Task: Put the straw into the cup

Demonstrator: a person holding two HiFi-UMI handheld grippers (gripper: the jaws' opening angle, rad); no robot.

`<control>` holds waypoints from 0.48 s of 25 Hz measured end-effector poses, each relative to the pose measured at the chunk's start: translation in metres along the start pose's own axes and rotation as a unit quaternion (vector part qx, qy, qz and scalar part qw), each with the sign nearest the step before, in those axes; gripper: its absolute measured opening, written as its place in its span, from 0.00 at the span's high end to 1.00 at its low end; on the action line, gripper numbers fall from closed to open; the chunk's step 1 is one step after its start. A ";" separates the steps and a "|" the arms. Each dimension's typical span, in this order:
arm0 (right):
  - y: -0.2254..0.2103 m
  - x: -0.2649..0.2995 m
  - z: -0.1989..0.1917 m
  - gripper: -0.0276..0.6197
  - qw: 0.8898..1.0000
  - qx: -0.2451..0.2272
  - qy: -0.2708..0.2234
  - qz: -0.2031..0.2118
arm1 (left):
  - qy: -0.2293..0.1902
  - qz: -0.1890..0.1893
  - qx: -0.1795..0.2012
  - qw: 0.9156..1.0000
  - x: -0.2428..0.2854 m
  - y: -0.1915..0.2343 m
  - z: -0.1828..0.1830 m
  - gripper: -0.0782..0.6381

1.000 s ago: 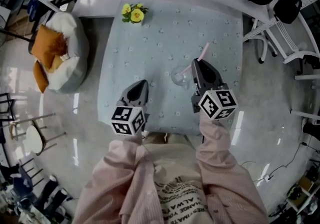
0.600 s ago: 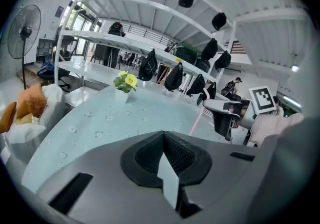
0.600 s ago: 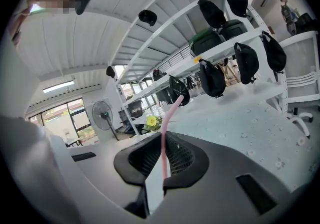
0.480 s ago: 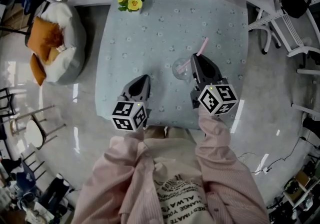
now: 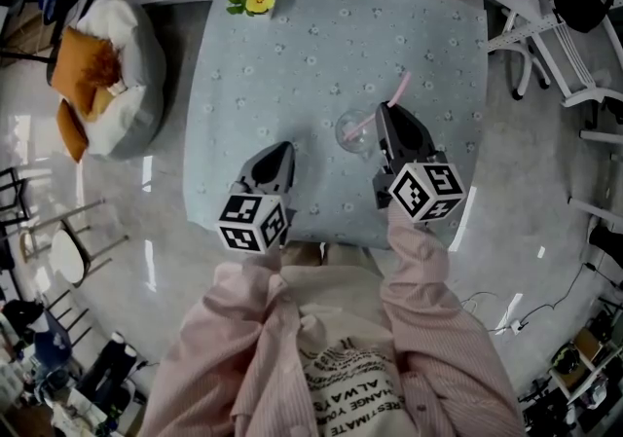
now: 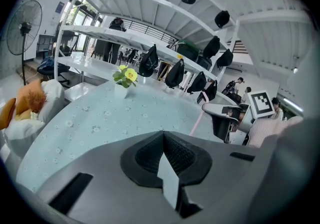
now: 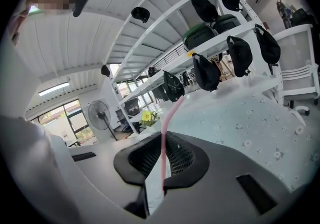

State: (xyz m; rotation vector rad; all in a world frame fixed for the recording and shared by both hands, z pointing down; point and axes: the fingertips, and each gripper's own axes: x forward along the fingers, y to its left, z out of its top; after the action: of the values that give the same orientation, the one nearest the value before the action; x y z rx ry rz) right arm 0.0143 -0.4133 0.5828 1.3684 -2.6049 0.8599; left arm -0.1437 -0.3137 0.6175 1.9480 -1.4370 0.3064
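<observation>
**Straw at the cup, release to come**

My right claw [image 5: 387, 112] is clamped on the pink straw [image 7: 164, 133], which stands up between its jaws. In the head view the straw's lower end looks to dip into the clear cup [image 5: 352, 133], mid-frame on the table [image 5: 292, 46], just left of that claw. I judge it partly in. What is left is to lower it and let go. My left claw [image 5: 279, 149], lower left of the cup, is pressed together on nothing and hangs idle.

Open office-like workroom, white shelving [image 7: 240, 29] with black bags [image 7: 206, 71], standing fan [image 6: 24, 21], beanbag [image 5: 125, 85], cloth-covered table [image 5: 321, 46]
</observation>
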 end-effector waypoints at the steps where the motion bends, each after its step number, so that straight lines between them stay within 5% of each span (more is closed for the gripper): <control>1: 0.000 0.000 0.000 0.93 1.000 -0.003 0.000 -0.001 | 0.000 0.000 0.000 1.000 0.000 0.000 0.000 0.89; 12: -0.003 -0.005 -0.005 0.81 1.000 -0.009 0.011 -0.005 | -0.004 -0.007 0.008 1.000 0.001 -0.009 0.004 0.89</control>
State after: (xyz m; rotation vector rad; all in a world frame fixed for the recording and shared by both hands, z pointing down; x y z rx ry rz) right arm 0.0191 -0.4085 0.5867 1.3584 -2.5822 0.8418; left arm -0.1358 -0.3158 0.6110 1.9732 -1.4297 0.3068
